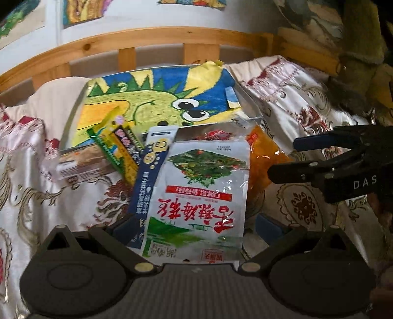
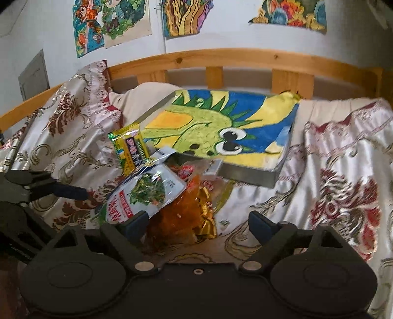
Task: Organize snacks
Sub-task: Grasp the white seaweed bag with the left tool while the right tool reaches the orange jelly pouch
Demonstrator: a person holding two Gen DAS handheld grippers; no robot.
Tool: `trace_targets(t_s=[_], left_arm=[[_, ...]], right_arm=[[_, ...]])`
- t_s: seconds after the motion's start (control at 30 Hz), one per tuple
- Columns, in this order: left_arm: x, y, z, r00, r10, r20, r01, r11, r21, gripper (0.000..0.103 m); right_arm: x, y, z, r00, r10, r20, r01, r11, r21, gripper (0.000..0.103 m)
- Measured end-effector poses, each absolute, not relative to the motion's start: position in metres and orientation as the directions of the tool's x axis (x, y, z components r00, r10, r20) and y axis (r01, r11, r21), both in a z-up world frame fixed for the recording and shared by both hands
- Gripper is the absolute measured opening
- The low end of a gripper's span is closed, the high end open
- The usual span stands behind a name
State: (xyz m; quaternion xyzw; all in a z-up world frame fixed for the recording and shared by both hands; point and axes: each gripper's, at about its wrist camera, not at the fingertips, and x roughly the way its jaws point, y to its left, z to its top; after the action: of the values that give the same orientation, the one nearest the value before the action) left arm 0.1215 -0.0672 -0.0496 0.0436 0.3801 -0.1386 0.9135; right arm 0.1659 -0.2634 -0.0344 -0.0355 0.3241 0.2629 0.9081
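Observation:
A pile of snack packets lies on the patterned cloth in front of a metal tray lined with a dragon drawing (image 1: pixel 157 100) (image 2: pixel 221 127). A white seaweed packet (image 1: pixel 199 196) (image 2: pixel 147 193) lies on top, beside a dark blue packet (image 1: pixel 147 176), a yellow-green packet (image 1: pixel 118 144) (image 2: pixel 130 149), a brown boxed snack (image 1: pixel 78 164) and an orange packet (image 1: pixel 265 157) (image 2: pixel 181 216). My left gripper (image 1: pixel 194 228) is open with its jaws on either side of the white packet's near end. My right gripper (image 2: pixel 199 223) (image 1: pixel 282 157) is open over the orange packet.
A wooden rail (image 2: pixel 221 61) runs along the back, with drawings on the wall (image 2: pixel 110 22) above it. The satin cloth (image 2: pixel 343 171) is bunched into folds at the left and right. A red packet (image 1: pixel 218 135) lies against the tray's front edge.

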Motion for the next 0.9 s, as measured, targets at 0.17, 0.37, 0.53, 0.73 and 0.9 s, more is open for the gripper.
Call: trace_targets(t_s=[0.17, 0.37, 0.53, 0.73, 0.9], left_arm=[[0.135, -0.066, -0.058, 0.659, -0.215, -0.721, 0.309, 0.951, -0.001, 0.102], [0.151, -0.066, -0.066, 0.617, -0.238, -0.750, 0.325, 0.945, -0.033, 0.101], [0.154, -0.066, -0.069, 0.610, -0.242, -0.755, 0.332, 0.943, -0.035, 0.100], [0.152, -0.063, -0.069, 0.613, -0.253, -0.749, 0.331, 0.942, -0.047, 0.099], [0.156, -0.065, -0.071, 0.607, -0.246, -0.756, 0.326, 0.944, -0.046, 0.100]], right_arm=[[0.170, -0.262, -0.042, 0.623, 0.481, -0.617, -0.513, 0.846, 0.141, 0.075], [0.175, -0.263, -0.049, 0.592, 0.505, -0.628, -0.514, 0.837, 0.188, 0.058], [0.178, -0.262, -0.053, 0.569, 0.524, -0.634, -0.520, 0.826, 0.216, 0.041], [0.177, -0.261, -0.053, 0.558, 0.548, -0.623, -0.538, 0.810, 0.231, 0.021], [0.182, -0.256, -0.057, 0.556, 0.561, -0.613, -0.553, 0.800, 0.231, 0.021]])
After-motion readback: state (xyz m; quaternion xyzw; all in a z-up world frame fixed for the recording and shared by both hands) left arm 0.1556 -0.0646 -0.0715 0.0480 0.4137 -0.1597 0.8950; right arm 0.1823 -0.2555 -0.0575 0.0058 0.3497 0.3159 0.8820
